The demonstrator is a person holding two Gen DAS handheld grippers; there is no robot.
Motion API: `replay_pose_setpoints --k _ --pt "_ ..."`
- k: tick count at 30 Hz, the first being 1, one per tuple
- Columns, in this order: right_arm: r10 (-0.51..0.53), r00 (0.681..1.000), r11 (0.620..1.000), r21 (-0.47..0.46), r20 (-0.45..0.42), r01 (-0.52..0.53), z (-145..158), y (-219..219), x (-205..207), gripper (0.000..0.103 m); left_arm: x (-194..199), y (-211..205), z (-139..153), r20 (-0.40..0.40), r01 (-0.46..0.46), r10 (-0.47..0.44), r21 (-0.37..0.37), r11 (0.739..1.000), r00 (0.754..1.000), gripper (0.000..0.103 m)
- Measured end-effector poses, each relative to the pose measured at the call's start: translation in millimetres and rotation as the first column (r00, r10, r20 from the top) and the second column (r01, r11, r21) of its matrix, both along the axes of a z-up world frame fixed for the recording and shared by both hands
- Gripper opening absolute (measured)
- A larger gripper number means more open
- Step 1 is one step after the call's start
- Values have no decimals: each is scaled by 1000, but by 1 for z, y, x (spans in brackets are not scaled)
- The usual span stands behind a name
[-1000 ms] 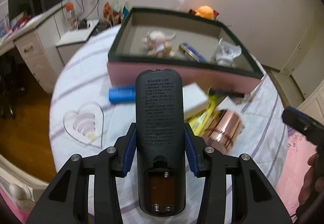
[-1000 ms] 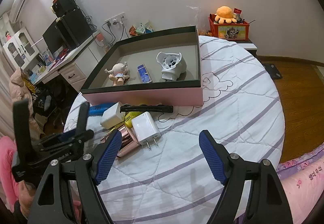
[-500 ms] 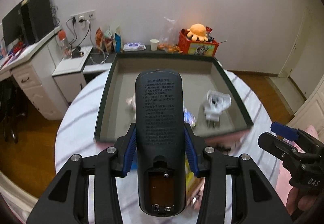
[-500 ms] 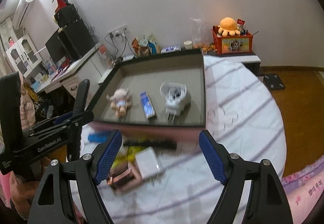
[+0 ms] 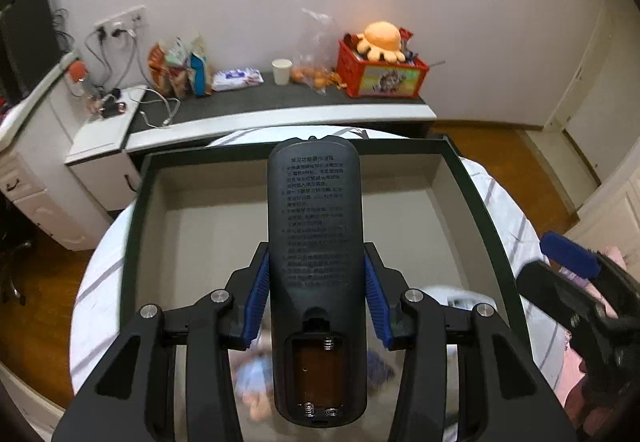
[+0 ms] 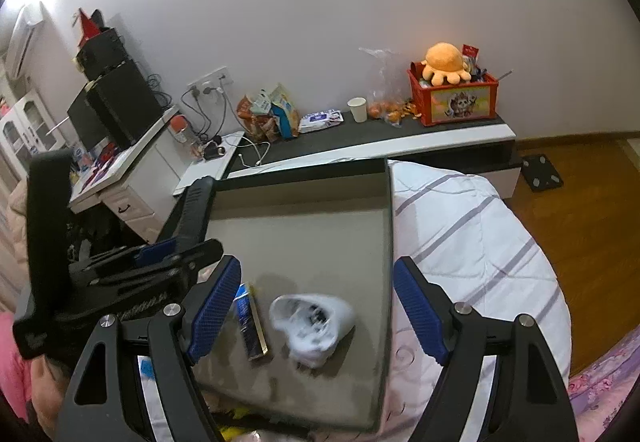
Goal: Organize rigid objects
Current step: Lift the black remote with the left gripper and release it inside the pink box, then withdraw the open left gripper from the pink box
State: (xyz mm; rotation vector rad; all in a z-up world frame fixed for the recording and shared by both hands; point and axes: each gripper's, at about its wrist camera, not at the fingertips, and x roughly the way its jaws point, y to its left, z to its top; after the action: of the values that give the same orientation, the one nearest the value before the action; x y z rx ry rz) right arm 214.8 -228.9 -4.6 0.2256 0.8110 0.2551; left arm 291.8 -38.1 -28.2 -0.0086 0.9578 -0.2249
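Observation:
My left gripper [image 5: 316, 298] is shut on a black remote control [image 5: 316, 242], back side up, its battery bay open and empty. It hangs over the large dark-rimmed box [image 5: 476, 210] with a grey floor. In the right wrist view my right gripper [image 6: 316, 306] is open and empty above the same box [image 6: 386, 242]. A white adapter [image 6: 312, 322] and a blue flat pack [image 6: 250, 322] lie on the box floor under it. The left gripper [image 6: 160, 258] shows at the left. A blurred doll [image 5: 256, 382] lies below the remote.
The box rests on a round bed with a white striped cover [image 6: 472, 234]. Behind it stands a low dark-topped cabinet [image 5: 280, 102] with snacks, a paper cup and a red crate with an orange plush. A desk with monitor [image 6: 116, 114] is at the left. Wood floor [image 6: 592, 210] lies to the right.
Both grippers have moved forward and up from the loose items on the bed to over the box. The remote stays in my left gripper; the right stays open.

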Motion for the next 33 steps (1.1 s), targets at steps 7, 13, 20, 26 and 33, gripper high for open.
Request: replay_pose_setpoints --k 7,13,20,26,33 --pt "-33 999 999 27 -31 34 -16 -17 17 80 30 -35 -34 -127 62 -65 -25 998 990 44" --pt "-38 998 999 37 -41 39 -20 -24 23 80 44 -48 -40 -172 89 -90 -11 996 981 44" --pt "-43 998 998 45 -48 45 -21 -28 23 80 54 -62 -51 -214 112 -104 24 993 971 48" --pt "-47 998 998 38 -48 49 -21 -26 19 80 43 -57 -39 -146 75 -60 101 992 987 87" --pt "-51 998 998 33 -28 52 -8 -18 4 80 16 -34 -11 -65 26 -21 79 997 998 92"
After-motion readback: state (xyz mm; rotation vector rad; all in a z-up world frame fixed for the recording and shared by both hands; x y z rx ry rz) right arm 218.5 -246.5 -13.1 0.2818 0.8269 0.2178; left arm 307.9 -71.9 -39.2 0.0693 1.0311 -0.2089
